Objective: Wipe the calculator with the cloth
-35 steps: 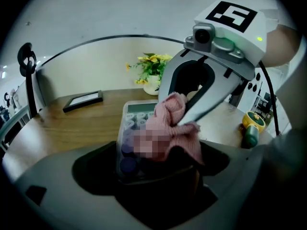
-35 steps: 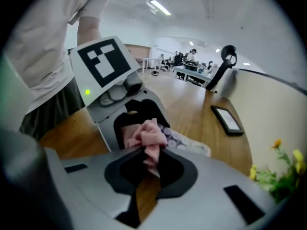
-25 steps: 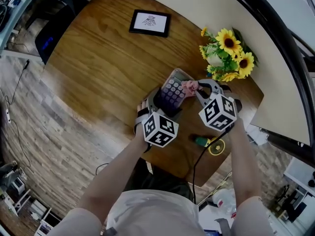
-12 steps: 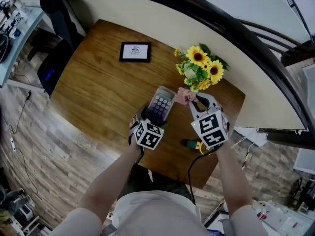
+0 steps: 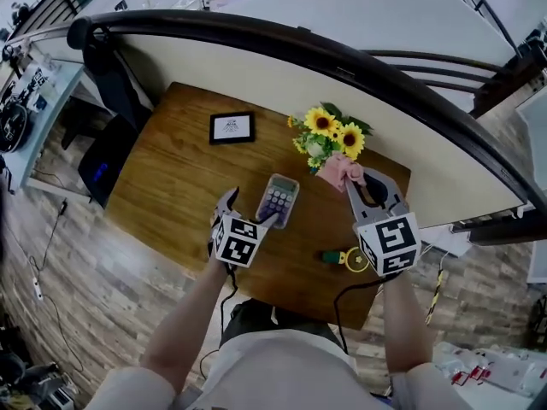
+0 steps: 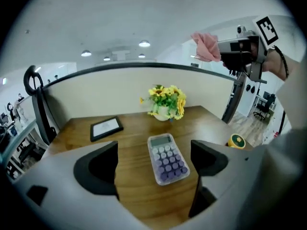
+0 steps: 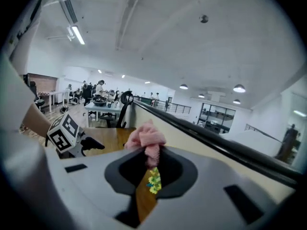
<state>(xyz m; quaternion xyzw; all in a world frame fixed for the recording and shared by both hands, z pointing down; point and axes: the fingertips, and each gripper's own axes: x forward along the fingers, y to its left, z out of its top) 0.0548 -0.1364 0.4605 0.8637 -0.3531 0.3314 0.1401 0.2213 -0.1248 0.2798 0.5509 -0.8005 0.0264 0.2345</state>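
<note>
Left gripper (image 6: 153,164): released, jaws apart; calculator (image 6: 166,158) flat on the worktop (image 5: 171,178) just ahead.
Right gripper (image 7: 152,158): clenched on cloth (image 7: 145,137), held well apart from calculator.
Progress: no contact; wiping looks finished or paused.

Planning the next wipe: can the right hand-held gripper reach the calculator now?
Probably yes: right hand-held gripper holds the cloth aloft near the flowers; the calculator lies uncovered, left hand-held gripper open at its near end.

The left gripper (image 5: 248,212) and right gripper (image 5: 350,178) are pale grey shells with black jaw linings. Each carries a white cube (image 5: 235,240) printed with black square markers and trails a black cable (image 5: 335,306). The person wears a light grey top (image 5: 265,367).
</note>
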